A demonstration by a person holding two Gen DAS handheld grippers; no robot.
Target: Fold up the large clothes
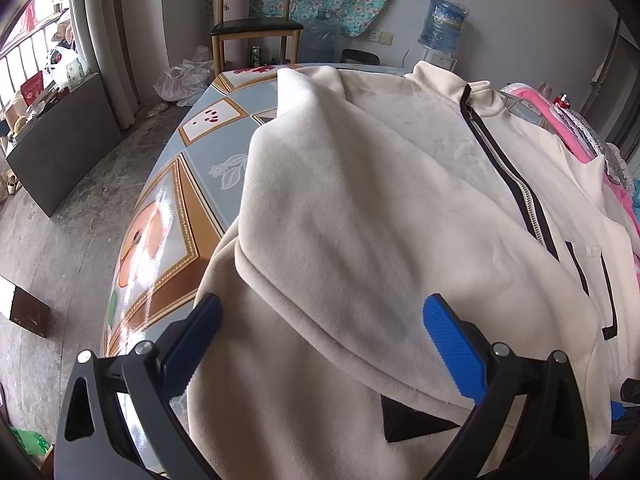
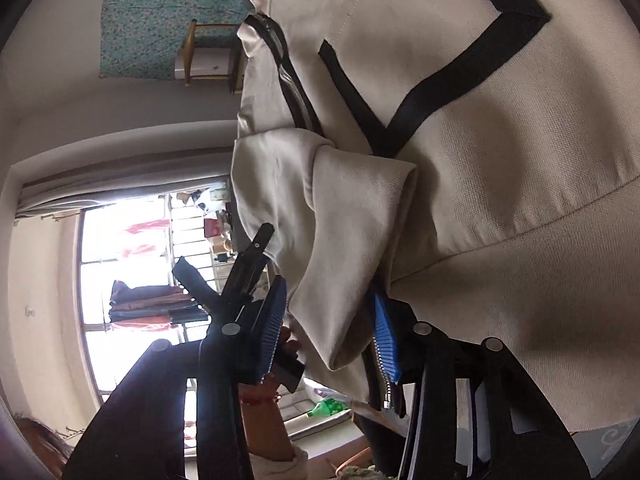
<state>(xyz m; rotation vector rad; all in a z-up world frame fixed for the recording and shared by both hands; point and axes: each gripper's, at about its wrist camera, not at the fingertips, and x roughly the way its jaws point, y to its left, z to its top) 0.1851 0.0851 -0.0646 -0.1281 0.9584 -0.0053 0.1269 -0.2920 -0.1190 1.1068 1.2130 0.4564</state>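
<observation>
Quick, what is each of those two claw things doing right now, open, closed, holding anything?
Left gripper: open, fingers spread above the cream zip-up fleece jacket, holding nothing.
Right gripper: a fold of the jacket between its fingers; a firm grip cannot be told.

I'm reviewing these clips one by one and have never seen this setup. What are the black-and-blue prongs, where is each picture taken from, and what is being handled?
There is no robot here. A person holds a hand-operated claw in each hand, and a wide-angle camera on each claw looks out along its two blue-padded fingers.

The left view shows the left claw standing open above a cream zip-up jacket spread on a table with a patterned cover. It grips nothing.

The right view is tilted sideways. There the right claw has a bunched fold of the same jacket between its fingers; whether the pads press it is hard to tell. The person's left hand also shows there.

A chair stands behind.
</observation>
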